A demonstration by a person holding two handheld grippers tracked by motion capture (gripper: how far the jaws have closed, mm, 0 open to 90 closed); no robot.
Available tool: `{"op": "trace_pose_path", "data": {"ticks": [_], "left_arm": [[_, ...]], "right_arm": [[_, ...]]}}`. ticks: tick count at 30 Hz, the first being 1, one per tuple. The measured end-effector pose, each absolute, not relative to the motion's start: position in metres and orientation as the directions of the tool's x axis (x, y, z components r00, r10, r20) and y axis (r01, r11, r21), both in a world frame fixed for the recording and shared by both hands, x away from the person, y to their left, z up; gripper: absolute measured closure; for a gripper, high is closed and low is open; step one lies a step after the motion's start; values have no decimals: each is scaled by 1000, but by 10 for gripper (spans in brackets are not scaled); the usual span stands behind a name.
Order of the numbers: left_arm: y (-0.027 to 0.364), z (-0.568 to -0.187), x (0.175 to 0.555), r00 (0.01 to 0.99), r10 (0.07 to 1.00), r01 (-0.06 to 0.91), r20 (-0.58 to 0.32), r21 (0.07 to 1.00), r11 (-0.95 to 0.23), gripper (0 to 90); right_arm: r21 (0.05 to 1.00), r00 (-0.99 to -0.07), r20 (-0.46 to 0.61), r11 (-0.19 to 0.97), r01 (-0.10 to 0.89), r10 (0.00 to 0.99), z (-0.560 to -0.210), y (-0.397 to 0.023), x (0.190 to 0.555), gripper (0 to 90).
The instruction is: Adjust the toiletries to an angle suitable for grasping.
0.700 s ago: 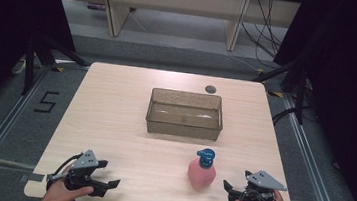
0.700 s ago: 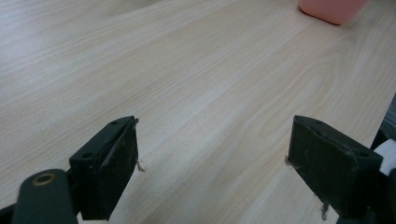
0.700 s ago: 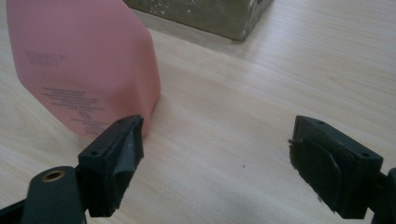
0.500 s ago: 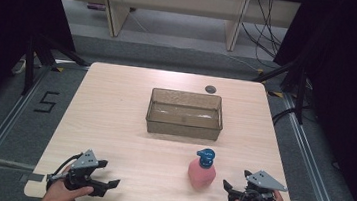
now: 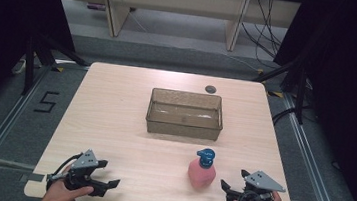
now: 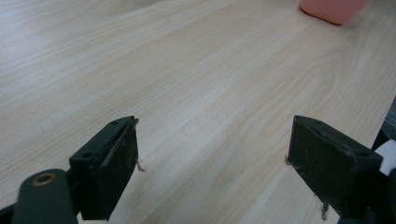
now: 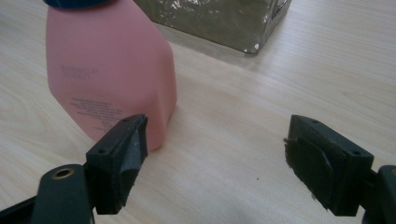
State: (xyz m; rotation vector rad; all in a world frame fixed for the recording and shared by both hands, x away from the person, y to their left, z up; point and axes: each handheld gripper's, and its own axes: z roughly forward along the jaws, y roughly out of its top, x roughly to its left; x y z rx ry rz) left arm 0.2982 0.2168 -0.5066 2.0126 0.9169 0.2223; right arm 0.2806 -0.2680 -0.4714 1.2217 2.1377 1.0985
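Looking down, we saw the wooden table [image 5: 113, 124] with broad bare surface at 9 o'clock. The clear bin [image 5: 185, 114] sat mid-table, the pink bottle [image 5: 201, 171] at its 6 o'clock. Near the front edge, our left gripper [image 5: 108, 173] and right gripper [image 5: 233, 180] gaped wide, both empty.

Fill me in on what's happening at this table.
A person holds a pair of tongs in each hand at the near edge of the table. The left tongs and right tongs are both open and hold nothing. A pink bottle with a blue cap stands just beside the right tongs, untouched. A clear bin sits farther back, mid-table.
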Motion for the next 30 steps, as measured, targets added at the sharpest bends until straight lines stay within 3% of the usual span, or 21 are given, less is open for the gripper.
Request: {"op": "trace_pose_path", "data": {"ticks": [14,16,30], "left_arm": [[217,-507,298,709,683,519,-178,787,-333,155],[217,-507,298,708,683,520,-177,786,-334,155],[217,-508,299,708,684,520,-174,785,-338,155]], "right_arm": [[824,-551,36,288,488,833,-459,-250,269,234],[838,-573,-12,322,442,819,-458,-249,271,234],[852,-597,31,291,435,802,-451,-239,266,234]]}}
